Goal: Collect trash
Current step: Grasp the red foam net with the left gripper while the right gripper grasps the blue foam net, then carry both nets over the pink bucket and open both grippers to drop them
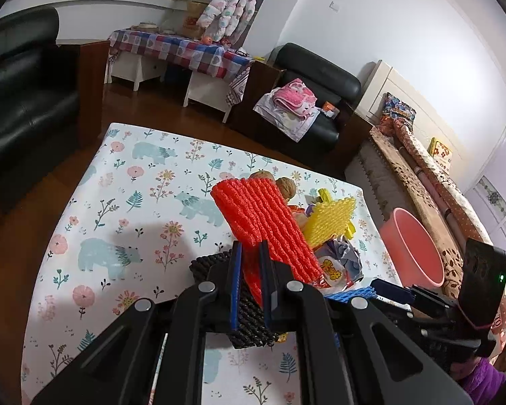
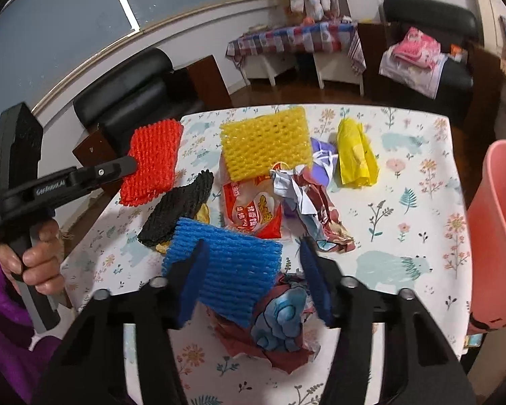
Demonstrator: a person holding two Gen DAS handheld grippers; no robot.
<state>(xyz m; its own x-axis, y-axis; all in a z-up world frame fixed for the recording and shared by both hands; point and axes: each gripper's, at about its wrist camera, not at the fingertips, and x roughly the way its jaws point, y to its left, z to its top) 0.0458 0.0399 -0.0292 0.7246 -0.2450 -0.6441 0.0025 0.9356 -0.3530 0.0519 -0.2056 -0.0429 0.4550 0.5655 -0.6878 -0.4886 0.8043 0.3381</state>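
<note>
My left gripper [image 1: 249, 253] is shut on a red foam net [image 1: 263, 216] and holds it above the table; it also shows in the right wrist view [image 2: 151, 160], held up at the left. My right gripper [image 2: 256, 256] is open, its jaws either side of a blue foam net [image 2: 232, 270] that lies over a crumpled wrapper [image 2: 280, 320]. A black foam net [image 2: 177, 212], a yellow foam net [image 2: 264, 143], a snack bag [image 2: 253, 209], crumpled paper [image 2: 303, 195] and a yellow plastic bag [image 2: 354, 155] lie in a pile on the table.
A pink bin [image 2: 496, 236] stands at the table's right edge; it also shows in the left wrist view [image 1: 411, 246]. The floral tablecloth [image 1: 118, 202] covers the table. Two walnuts [image 1: 285, 185] lie behind the pile. Black armchairs [image 1: 23, 94] stand beyond the table.
</note>
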